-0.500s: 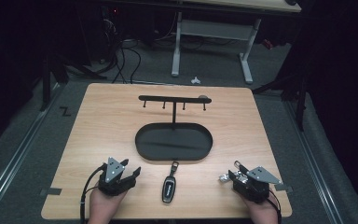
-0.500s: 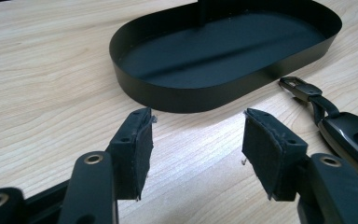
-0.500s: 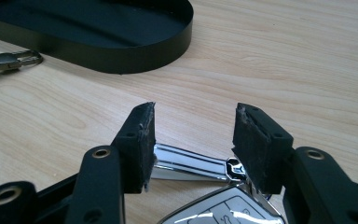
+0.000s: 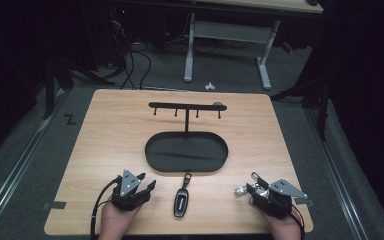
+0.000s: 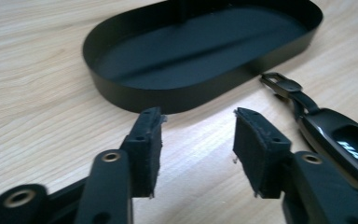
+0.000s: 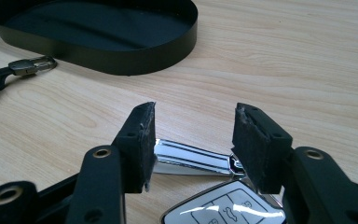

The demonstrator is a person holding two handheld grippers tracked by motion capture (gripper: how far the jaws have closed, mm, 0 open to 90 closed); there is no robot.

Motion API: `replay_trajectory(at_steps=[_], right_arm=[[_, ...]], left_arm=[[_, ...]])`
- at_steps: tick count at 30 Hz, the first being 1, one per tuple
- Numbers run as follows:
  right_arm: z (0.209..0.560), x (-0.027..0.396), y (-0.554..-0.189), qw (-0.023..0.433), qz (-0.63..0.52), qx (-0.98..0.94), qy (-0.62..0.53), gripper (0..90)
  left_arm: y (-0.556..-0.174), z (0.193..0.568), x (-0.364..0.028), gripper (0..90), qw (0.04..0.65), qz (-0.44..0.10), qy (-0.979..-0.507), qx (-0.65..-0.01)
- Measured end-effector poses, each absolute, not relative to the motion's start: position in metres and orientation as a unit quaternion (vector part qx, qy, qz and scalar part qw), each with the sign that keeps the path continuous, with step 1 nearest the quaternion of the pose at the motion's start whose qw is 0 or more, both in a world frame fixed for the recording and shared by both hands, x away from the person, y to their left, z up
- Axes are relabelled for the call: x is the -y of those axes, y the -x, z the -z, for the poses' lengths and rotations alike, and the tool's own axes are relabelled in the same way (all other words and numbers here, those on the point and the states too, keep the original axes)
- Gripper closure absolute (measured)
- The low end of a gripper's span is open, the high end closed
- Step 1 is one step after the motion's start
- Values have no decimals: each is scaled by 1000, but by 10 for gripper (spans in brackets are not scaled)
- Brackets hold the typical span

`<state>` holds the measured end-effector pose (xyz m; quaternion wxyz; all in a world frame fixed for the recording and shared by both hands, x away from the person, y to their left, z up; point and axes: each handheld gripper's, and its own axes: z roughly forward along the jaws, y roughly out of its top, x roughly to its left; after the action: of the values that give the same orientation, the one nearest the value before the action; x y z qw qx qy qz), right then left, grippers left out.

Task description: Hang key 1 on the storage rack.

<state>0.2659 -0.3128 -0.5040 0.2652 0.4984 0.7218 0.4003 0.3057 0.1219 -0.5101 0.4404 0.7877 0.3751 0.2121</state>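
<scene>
A black car key fob [image 4: 181, 202] with a strap lies at the front middle of the wooden table, just before a black oval tray [image 4: 220, 162]. My left gripper [image 4: 145, 181] rests to the left of the fob, its jaws open and empty. In the left gripper view, that gripper [image 5: 198, 114] points at the tray wall [image 5: 168, 95], with the black fob [image 5: 340, 135] to its right. My right gripper [image 4: 252, 189] sits at the front right with its jaws apart. In the right gripper view, a silver key [image 6: 191, 161] with a button fob lies across the gap of that gripper [image 6: 196, 109].
A black T-shaped hook rack [image 4: 186, 106] rises from the tray's far side. The table edge [image 4: 180, 232] runs just behind both hands. Desk legs and cables stand on the dark floor beyond the table.
</scene>
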Motion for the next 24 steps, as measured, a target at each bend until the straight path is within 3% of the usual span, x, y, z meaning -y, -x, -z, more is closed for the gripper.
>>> replay_trajectory(at_steps=[1,11,24], right_arm=[[504,312,-266,264,-399,-722,-499,506],[507,310,-268,257,-397,-727,-497,520],[508,310,-268,250,-395,-730,-498,528]], left_arm=[[-304,510,-120,622,437,-213,-792,-369],[-292,511,-89,859,403,-186,-839,-315],[-279,523,-56,863,360,-156,-881,-264]])
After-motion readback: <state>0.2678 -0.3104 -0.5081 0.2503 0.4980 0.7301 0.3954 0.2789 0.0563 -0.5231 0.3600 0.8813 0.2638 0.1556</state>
